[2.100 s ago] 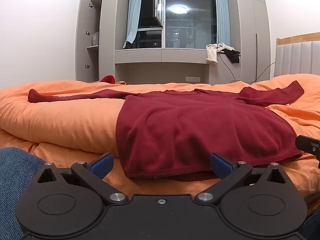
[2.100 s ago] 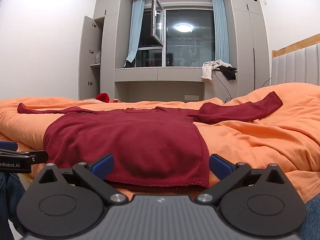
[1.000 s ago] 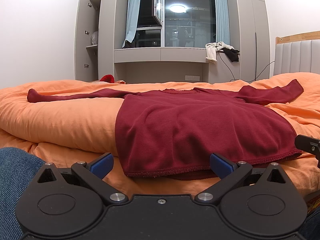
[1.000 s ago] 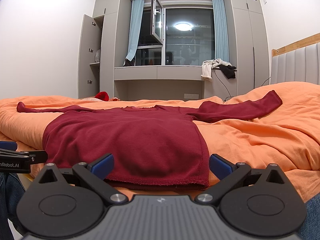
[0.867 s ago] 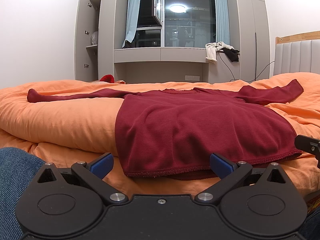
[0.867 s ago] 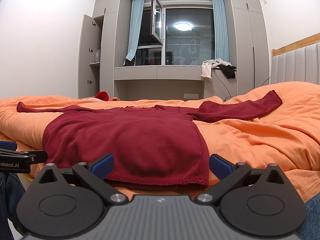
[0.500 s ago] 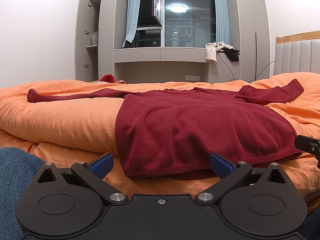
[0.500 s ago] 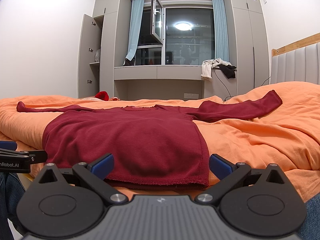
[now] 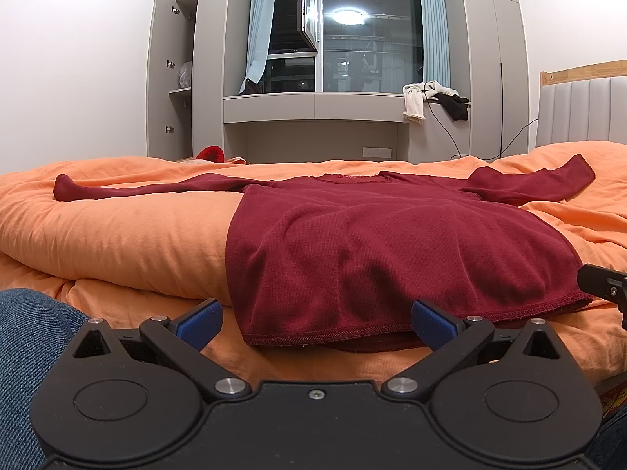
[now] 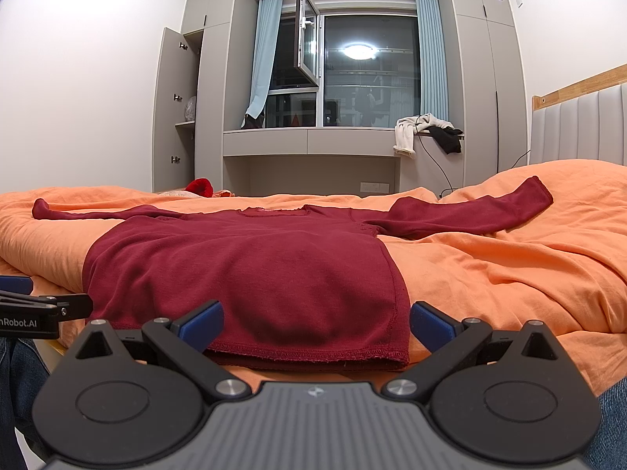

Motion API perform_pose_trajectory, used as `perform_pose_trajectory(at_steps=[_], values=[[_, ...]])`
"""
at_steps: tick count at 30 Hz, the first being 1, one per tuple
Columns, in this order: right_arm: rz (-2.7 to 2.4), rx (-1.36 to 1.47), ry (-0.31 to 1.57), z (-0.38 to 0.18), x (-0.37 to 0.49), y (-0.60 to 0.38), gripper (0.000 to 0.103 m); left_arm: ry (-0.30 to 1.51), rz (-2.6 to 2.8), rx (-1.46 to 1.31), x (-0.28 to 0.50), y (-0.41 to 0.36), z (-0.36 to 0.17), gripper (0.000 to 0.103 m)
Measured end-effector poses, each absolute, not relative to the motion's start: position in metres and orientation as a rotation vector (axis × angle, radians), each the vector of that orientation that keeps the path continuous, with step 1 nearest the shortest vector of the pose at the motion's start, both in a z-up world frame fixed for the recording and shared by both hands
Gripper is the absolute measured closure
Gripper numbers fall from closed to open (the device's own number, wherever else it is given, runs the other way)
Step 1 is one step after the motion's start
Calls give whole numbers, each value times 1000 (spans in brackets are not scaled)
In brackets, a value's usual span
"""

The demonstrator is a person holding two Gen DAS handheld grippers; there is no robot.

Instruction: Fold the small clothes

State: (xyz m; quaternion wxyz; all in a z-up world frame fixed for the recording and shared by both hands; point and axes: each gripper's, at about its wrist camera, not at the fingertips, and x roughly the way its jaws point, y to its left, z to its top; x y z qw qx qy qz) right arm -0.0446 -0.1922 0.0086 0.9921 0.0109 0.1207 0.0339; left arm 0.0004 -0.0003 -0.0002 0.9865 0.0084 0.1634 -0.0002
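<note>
A dark red long-sleeved top (image 9: 376,243) lies flat on the orange duvet (image 9: 117,235), sleeves spread left and right, hem toward me. It also shows in the right wrist view (image 10: 250,270). My left gripper (image 9: 315,319) is open and empty, just short of the hem's left part. My right gripper (image 10: 315,319) is open and empty, just short of the hem's right corner. The left gripper's side (image 10: 39,309) shows at the left edge of the right wrist view. The right gripper's tip (image 9: 603,284) shows at the right edge of the left wrist view.
A grey window bench (image 9: 313,103) with clothes (image 9: 417,98) draped on it and an open cupboard (image 9: 172,78) stand beyond the bed. A padded headboard (image 9: 580,113) is at the right. My jeans-clad knee (image 9: 27,337) is at lower left. A small red item (image 10: 200,187) lies past the bed.
</note>
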Motion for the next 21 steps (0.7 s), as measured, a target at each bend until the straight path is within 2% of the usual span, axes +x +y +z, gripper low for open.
perform_pose_trajectory(at_steps=[21], values=[[65, 24, 244, 10, -46, -190, 0, 329, 0, 18, 0, 0, 0, 1]])
